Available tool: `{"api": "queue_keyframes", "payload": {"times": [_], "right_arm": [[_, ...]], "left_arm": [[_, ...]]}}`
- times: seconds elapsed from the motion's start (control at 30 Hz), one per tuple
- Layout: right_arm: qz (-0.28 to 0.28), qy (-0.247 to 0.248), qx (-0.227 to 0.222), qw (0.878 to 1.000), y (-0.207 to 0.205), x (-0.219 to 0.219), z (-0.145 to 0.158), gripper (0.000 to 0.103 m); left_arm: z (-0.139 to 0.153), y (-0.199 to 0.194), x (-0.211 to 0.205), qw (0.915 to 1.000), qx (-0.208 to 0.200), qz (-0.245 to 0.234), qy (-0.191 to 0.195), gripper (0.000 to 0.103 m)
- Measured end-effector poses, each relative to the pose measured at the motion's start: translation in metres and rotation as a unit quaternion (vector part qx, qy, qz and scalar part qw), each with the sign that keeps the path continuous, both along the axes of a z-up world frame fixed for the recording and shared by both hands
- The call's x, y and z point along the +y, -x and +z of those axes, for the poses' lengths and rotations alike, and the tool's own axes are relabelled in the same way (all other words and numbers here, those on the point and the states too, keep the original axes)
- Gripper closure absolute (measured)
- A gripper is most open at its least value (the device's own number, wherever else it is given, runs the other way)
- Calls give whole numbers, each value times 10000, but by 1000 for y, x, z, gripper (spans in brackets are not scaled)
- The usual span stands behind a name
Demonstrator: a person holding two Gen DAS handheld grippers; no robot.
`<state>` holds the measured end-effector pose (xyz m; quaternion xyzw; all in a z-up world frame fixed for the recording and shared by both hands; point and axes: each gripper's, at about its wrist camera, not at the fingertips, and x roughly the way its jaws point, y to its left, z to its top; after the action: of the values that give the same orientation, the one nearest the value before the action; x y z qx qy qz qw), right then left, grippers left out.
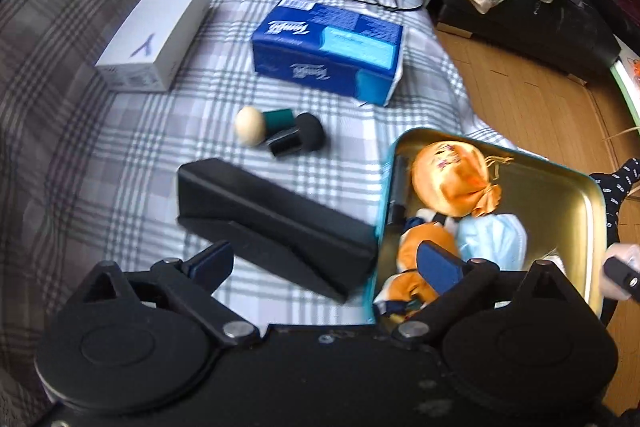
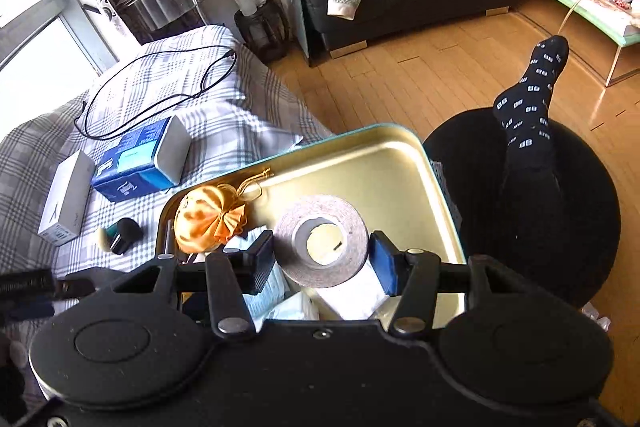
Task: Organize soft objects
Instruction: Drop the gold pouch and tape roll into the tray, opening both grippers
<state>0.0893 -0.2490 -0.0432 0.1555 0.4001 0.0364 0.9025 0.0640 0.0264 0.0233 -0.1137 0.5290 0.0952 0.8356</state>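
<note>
On the left part of the bed (image 1: 132, 155), on the checked cover, a white box (image 1: 154, 35), a blue tissue pack (image 1: 328, 47) and two small sponge applicators (image 1: 276, 133) lie apart from each other, and a black case (image 1: 276, 223) lies nearer, just in front of the left gripper (image 1: 324, 263). Its fingers stand wide apart and hold nothing; the right one hangs over the edge of the tin (image 1: 576, 187). This open tin lies at the right edge of the bed, and it already contains an orange pouch (image 1: 452, 183), a light blue mask (image 1: 496, 235) and an orange soft toy (image 1: 424, 247). Further right, the right gripper (image 2: 322, 255) is above the tin (image 2: 384, 163), and its fingers are closed on a roll of toilet paper (image 2: 320, 239), which points its hollow core to the camera. I judge that the step in hand is to put this roll into the tin beside the orange pouch (image 2: 208, 219). The next move calls for lowering the roll onto the free golden bottom at the right side and then opening the fingers, without pressing the things that already lie there. The sponge applicators probably remain to be collected afterwards.
</note>
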Motion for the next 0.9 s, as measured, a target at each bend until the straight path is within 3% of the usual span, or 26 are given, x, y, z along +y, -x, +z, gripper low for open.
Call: {"api": "queue_keyframes", "payload": {"times": [0.2, 0.3, 0.4, 0.9], "right_arm": [[-125, 204, -146, 9996, -18, 4, 10, 50], [-210, 213, -126, 9995, -24, 4, 12, 44], [-257, 241, -123, 9993, -25, 6, 12, 38], [-62, 262, 305, 9992, -14, 29, -1, 38]], "left_arm": [[-19, 35, 43, 9979, 287, 579, -77, 5], [-26, 46, 55, 9967, 377, 719, -58, 4], [-33, 50, 59, 9962, 457, 737, -98, 4], [-50, 50, 53, 9963, 589, 581, -251, 4]]}}
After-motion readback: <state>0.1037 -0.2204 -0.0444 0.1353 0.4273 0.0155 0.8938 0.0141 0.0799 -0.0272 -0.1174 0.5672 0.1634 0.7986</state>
